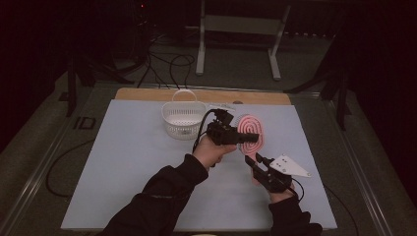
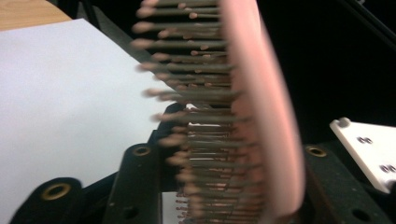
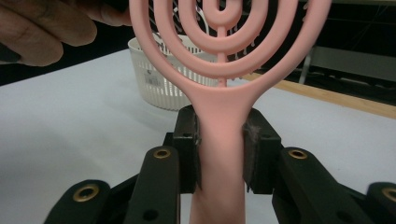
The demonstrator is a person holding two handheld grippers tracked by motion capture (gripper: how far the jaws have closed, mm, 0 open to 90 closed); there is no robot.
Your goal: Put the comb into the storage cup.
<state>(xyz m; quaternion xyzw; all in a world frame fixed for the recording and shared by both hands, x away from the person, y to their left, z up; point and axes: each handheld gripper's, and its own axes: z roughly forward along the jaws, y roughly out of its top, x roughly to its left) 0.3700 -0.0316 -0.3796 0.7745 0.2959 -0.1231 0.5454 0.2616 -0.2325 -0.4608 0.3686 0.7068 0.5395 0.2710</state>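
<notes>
Sheet: we work over a pale sheet that covers most of the lower frame of the high view, with a wooden strip along its upper edge.
Basket: a white slotted basket stands upright just left of centre, handle raised, nothing visible inside it from here.
Left gripper: at the centre of the frame our left gripper has its jaws closed on the head of the brush. In the left gripper view the bristles and the pink back lie between the two black jaws, one on either side.
Brush: the pink hairbrush is held off the sheet just right of centre, head toward the top of the frame, handle running down and right.
Right gripper: lower right of centre, our right gripper clamps the handle, both pads pressed flat against it in the right gripper view.
Step in hand, as we judge it: passing the brush from one grip to the other, probably on the way to the basket (which sits just left of the head).
Doing it well: we should keep both hands still until one grip is sure, release only one side, and avoid squeezing across the bristles, which give and may let the head slip.
</notes>
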